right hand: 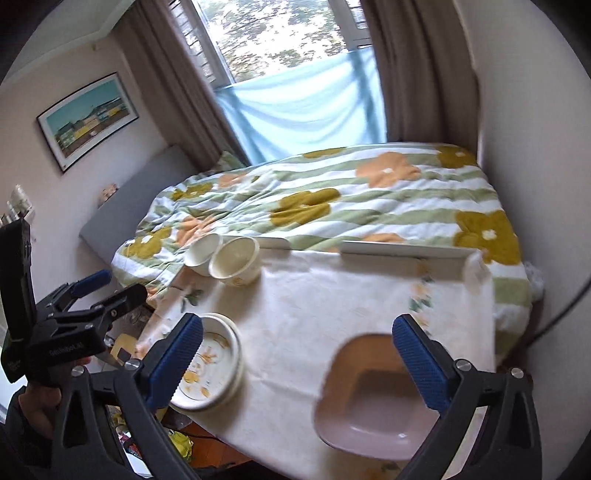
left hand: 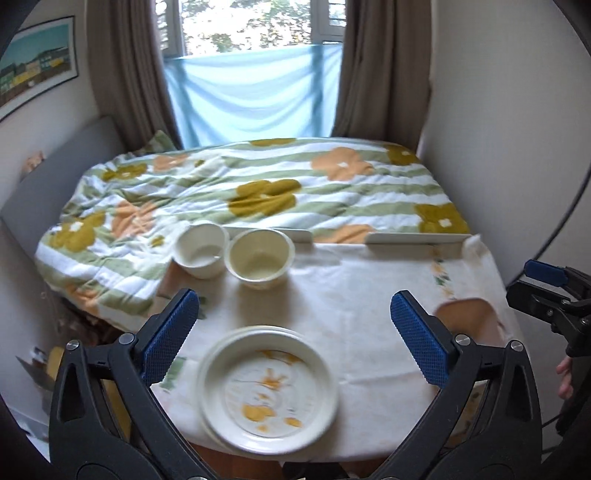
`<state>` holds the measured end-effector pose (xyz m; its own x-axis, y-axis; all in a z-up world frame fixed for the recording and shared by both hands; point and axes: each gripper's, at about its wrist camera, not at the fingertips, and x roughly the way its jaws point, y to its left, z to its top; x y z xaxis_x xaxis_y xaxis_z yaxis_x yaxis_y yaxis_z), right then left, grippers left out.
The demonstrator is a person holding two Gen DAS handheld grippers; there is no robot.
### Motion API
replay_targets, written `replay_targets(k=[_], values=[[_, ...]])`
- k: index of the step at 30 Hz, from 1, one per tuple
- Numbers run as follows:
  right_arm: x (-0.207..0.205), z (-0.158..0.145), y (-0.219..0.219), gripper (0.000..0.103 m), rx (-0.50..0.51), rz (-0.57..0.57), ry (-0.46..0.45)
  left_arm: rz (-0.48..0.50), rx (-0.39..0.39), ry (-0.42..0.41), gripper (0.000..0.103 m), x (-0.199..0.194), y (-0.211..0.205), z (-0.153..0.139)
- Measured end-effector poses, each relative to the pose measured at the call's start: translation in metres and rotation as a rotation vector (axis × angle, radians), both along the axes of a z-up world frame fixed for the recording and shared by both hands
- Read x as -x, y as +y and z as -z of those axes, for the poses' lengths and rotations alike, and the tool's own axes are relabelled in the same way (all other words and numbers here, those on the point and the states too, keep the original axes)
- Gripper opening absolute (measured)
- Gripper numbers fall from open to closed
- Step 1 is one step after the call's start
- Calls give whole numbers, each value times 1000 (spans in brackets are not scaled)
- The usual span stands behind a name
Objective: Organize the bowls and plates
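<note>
The stack of floral plates [left hand: 269,387] lies at the table's near edge, at six o'clock in the left wrist view, between the wide-apart, empty jaws of the left gripper [left hand: 293,336]. Two bowls [left hand: 236,254] stand touching at eleven o'clock. Only the right wrist view shows the pink square dish [right hand: 376,402] whole, below the right gripper [right hand: 297,354], jaws apart and empty. A cream tablecloth [left hand: 351,295] covers the table; beyond it are a floral quilt [left hand: 258,184] and a window [left hand: 255,26].

both views look forward and down over the table [left hand: 369,295] toward the bed [left hand: 258,192] and window [left hand: 255,26]. the left one hangs over the plates [left hand: 269,384], the right one over the pink dish [right hand: 376,402]. both share the bowls [right hand: 225,260].
</note>
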<state>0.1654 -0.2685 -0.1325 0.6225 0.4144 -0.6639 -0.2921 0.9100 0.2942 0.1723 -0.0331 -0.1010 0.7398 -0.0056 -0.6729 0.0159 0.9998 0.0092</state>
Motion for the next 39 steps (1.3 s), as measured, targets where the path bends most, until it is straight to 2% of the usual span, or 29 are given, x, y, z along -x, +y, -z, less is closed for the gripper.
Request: replay_targets(k=[6, 9, 12, 18, 20, 22, 23, 26, 27, 29, 31, 33, 35, 36, 38, 39], values=[[-40, -5, 56, 102, 28, 13, -15, -82, 32, 33, 103, -38, 77, 8], [-74, 10, 80, 102, 27, 7, 48, -94, 68, 96, 103, -64, 111, 23], [-108, 30, 104, 102, 18, 4, 124, -96, 171, 164, 103, -93, 142, 46], [-165, 87, 139, 101, -14, 47, 297, -104, 315, 315, 102, -157, 170, 110], [-181, 108, 147, 90, -19, 59, 350, -105, 337, 361, 96, -173, 169, 132], [-194, 127, 154, 80, -29, 73, 402, -116, 356, 407, 77, -189, 165, 154], [-200, 136, 157, 73, -33, 82, 421, -113, 370, 421, 74, -195, 162, 163], [-213, 155, 163, 63, -27, 107, 454, -95, 384, 457, 60, -211, 151, 185], [-216, 158, 163, 61, -27, 113, 460, -86, 389, 467, 52, -215, 148, 191], [-221, 164, 164, 57, -31, 122, 472, -66, 390, 481, 46, -223, 142, 200], [-226, 167, 166, 53, -33, 123, 474, -60, 382, 489, 32, -228, 140, 207], [-230, 171, 168, 48, -24, 121, 478, -51, 398, 493, 25, -232, 140, 212], [-233, 175, 170, 32, -27, 117, 484, -37, 395, 488, 19, -234, 139, 212], [-235, 176, 171, 30, -30, 115, 486, -28, 389, 485, 15, -235, 137, 211], [-237, 178, 172, 18, -46, 103, 482, -20, 363, 480, 15, -236, 132, 208], [-237, 177, 174, 16, -41, 103, 477, -17, 356, 478, 15, -236, 133, 207]])
